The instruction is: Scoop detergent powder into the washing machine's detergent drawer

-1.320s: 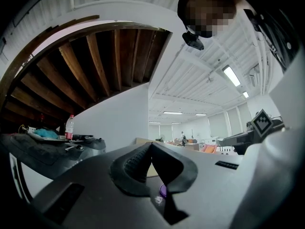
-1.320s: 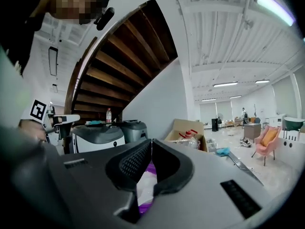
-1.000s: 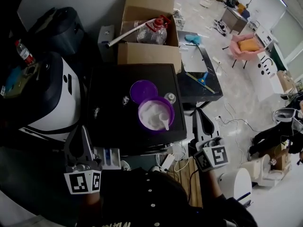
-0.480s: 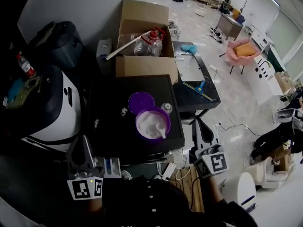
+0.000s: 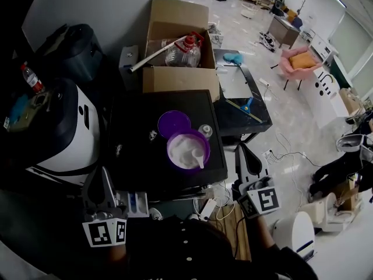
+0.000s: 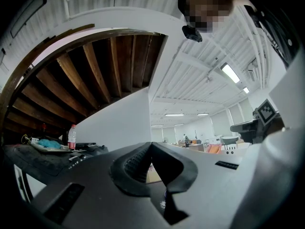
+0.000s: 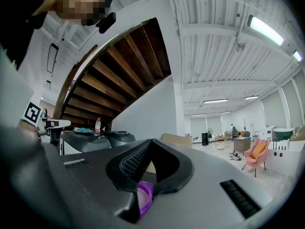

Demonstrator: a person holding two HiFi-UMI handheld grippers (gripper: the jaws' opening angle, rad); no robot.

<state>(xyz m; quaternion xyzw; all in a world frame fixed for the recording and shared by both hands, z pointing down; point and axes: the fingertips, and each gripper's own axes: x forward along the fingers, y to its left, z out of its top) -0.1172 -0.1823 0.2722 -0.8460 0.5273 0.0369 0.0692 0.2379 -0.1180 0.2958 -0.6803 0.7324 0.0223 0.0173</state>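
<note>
Head view, left to right: the left gripper hangs low beside a white and blue tray, probably the pulled-out detergent drawer, though it is too small to be sure or to tell whether powder lies in it. On the black top sits a purple tub of white detergent powder with a white scoop lying in it, and its purple lid just behind. The right gripper hovers near the front right corner, apart from the tub.

Each gripper view shows its jaws pressed together on nothing. Over the last second almost nothing has shifted: both grippers have kept their places and the scoop has stayed in the tub. This fits a pause before the scoop is picked up, or one after it was laid back.
</note>
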